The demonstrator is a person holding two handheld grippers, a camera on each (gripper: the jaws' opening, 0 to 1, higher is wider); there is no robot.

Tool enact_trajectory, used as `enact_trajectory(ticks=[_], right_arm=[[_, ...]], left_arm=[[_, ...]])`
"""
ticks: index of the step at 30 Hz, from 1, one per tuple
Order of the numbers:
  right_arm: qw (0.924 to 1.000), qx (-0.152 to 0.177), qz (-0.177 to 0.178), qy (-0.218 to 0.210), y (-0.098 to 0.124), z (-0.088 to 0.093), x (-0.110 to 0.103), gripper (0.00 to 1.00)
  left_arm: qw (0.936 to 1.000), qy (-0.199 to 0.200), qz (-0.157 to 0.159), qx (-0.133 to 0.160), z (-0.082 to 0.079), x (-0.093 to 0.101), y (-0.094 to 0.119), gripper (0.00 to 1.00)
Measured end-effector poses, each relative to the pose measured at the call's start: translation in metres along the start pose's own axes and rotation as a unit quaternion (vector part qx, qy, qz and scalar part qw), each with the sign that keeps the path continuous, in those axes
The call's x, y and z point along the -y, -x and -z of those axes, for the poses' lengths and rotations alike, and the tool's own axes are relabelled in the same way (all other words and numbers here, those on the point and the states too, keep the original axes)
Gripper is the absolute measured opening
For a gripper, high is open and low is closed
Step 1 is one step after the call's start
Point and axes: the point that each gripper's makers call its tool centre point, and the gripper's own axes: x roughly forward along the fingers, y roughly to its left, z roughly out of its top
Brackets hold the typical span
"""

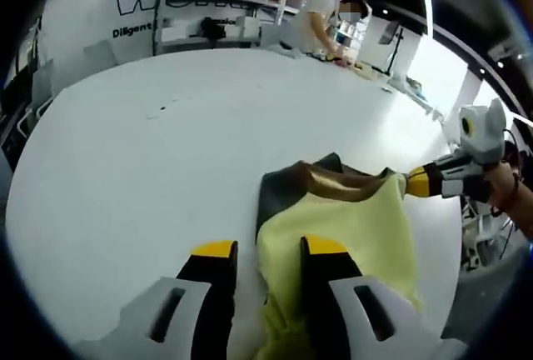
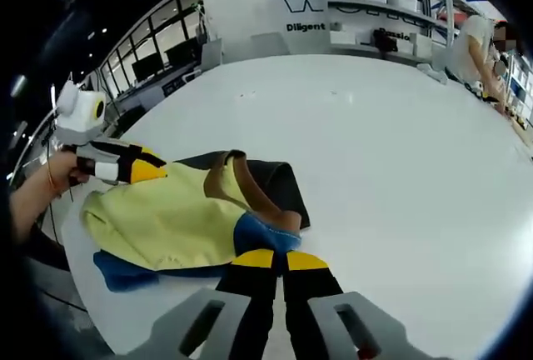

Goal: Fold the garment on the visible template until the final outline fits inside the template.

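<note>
Jaws of both grippers clamp the pale yellow cloth garment: right gripper nips the brown-trimmed edge just ahead, left gripper pinches the opposite hem, presumably for lifting a fold.

Both handheld grippers: black fingers with yellow tips, set on pale grey moulded bases. Same black-and-yellow build on right gripper and left gripper. Dark band at wrist.
</note>
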Motion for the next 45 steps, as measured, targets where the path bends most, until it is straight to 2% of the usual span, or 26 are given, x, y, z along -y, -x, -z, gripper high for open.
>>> enact_trajectory(ticks=[4, 9, 14, 19, 27, 34, 41, 42, 45], right_arm=[[1.0000, 0.002, -0.001, -0.003, 0.002, 0.001, -0.001, 0.00], [1.0000, 0.006, -0.004, -0.005, 0.003, 0.001, -0.003, 0.00], [0.9998, 0.017, -0.003, 0.004, 0.005, -0.006, -0.004, 0.00], [0.9994, 0.032, 0.003, 0.014, 0.009, -0.019, -0.006, 0.00], [0.9978, 0.056, -0.003, 0.034, 0.015, -0.045, -0.017, 0.00], [0.9966, 0.068, -0.012, 0.044, 0.016, -0.060, -0.025, 0.00], [0.9937, 0.090, -0.016, 0.064, 0.019, -0.093, -0.033, 0.00], [0.9925, 0.099, -0.016, 0.069, 0.022, -0.105, -0.036, 0.00], [0.9889, 0.119, -0.016, 0.087, 0.027, -0.127, -0.044, 0.00]], left_arm=[[0.9998, 0.006, 0.003, -0.016, 0.004, 0.006, -0.006, 0.16], [0.9997, -0.005, 0.009, -0.022, 0.004, 0.009, -0.006, 0.00], [0.9998, -0.016, 0.004, -0.011, -0.004, 0.009, 0.003, 0.00], [0.9993, -0.032, -0.005, 0.021, -0.024, 0.011, 0.020, 0.00], [0.9970, -0.038, -0.024, 0.063, -0.053, 0.003, 0.054, 0.00], [0.9950, -0.040, -0.038, 0.082, -0.062, -0.006, 0.077, 0.00], [0.9915, -0.044, -0.055, 0.109, -0.072, -0.010, 0.098, 0.00], [0.9900, -0.041, -0.062, 0.120, -0.077, -0.012, 0.103, 0.00], [0.9849, -0.043, -0.074, 0.150, -0.090, -0.014, 0.117, 0.00]])
